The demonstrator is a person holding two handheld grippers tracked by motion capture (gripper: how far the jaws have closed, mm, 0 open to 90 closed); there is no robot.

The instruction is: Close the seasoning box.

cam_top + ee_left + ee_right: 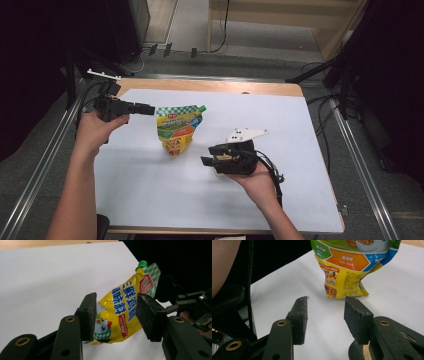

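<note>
Near the middle of the white table point(150, 200), a yellow spouted pouch point(178, 129) is stood upright, its top corner met by the left gripper point(148, 108), though a grip cannot be told. The right gripper point(207, 156) is held just beside the pouch's base, its jaws parted and empty. Bare table is left on all sides.

The pouch point(120, 312) is glossy printed plastic film, creased, with a smooth green plastic cap point(142, 264). White matt paper sheet point(300, 140) covers the wooden tabletop point(210, 86), whose edge looks pale and smooth. Each tool's pads point(355, 315) are black, matt and grainy; their arms are smooth dark plastic with brass-coloured rivets.
</note>
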